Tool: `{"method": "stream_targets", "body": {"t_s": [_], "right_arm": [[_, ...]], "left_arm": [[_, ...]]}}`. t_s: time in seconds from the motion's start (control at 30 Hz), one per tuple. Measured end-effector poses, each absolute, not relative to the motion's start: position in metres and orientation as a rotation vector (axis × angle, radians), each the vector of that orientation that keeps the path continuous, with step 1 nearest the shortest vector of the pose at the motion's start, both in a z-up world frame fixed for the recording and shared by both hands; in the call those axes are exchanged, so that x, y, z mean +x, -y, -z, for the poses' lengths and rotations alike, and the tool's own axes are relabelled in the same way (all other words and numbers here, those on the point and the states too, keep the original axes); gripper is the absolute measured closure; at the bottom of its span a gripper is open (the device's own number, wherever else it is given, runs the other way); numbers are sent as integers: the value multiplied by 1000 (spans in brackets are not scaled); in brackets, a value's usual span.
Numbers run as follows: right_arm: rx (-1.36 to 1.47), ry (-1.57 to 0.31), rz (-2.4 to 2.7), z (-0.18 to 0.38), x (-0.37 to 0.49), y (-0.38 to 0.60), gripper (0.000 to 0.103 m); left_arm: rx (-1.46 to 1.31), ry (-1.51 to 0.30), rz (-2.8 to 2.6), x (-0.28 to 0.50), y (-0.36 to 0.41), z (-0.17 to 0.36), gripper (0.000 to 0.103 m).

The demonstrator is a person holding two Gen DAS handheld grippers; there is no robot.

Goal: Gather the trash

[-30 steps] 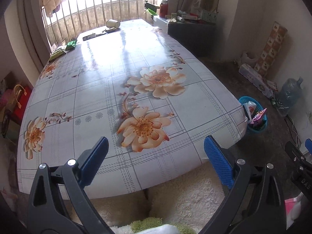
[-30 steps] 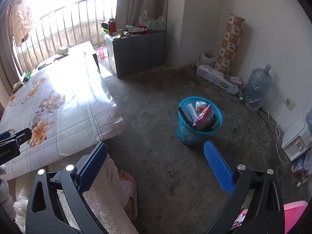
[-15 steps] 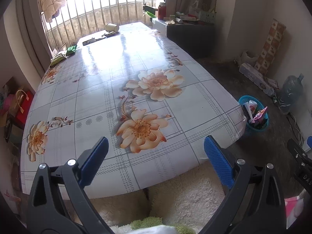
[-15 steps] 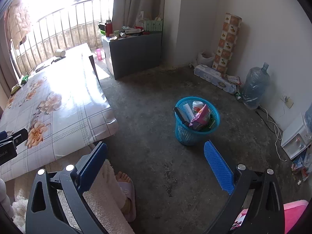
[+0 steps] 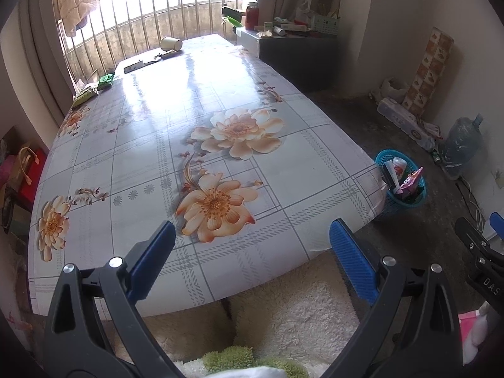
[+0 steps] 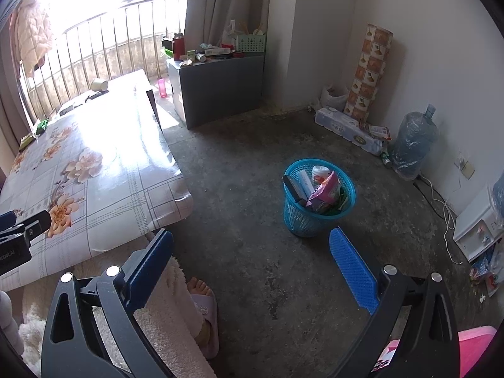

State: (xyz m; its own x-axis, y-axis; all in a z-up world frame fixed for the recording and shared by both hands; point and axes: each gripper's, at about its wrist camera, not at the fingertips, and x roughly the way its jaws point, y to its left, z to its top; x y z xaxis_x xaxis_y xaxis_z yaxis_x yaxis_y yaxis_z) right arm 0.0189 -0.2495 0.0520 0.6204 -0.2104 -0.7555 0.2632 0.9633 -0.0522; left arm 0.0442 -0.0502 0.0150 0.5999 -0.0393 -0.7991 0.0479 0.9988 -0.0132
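On the floor, upright blue trash basket [image 6: 318,217], mouth up.

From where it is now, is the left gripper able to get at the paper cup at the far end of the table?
Probably not without moving in. The left gripper hangs open over the near edge, while the paper cup lies on its side at the far end by the railing. Nothing stands between them on the table.

Left gripper [image 5: 250,261] and right gripper [image 6: 250,263] both gape wide (nothing between the blue pads), each pointing toward twelve o'clock.
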Motion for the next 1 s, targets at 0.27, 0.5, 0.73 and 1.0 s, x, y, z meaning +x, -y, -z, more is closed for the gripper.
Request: {"method": "stream_targets", "body": {"t_s": [0.27, 0.5, 0.73, 1.0], "right_arm": [[67, -855, 275, -56, 19, 251, 6], [69, -854, 273, -56, 19, 251, 6], [68, -850, 275, -59, 18, 251, 6], [67, -849, 274, -60, 18, 252, 6]], "left_arm": [[6, -925, 56, 43, 51, -16, 9], [6, -925, 56, 43, 51, -16, 9], [5, -926, 57, 43, 51, -16, 9], [4, -924, 58, 43, 51, -17, 9]]}}
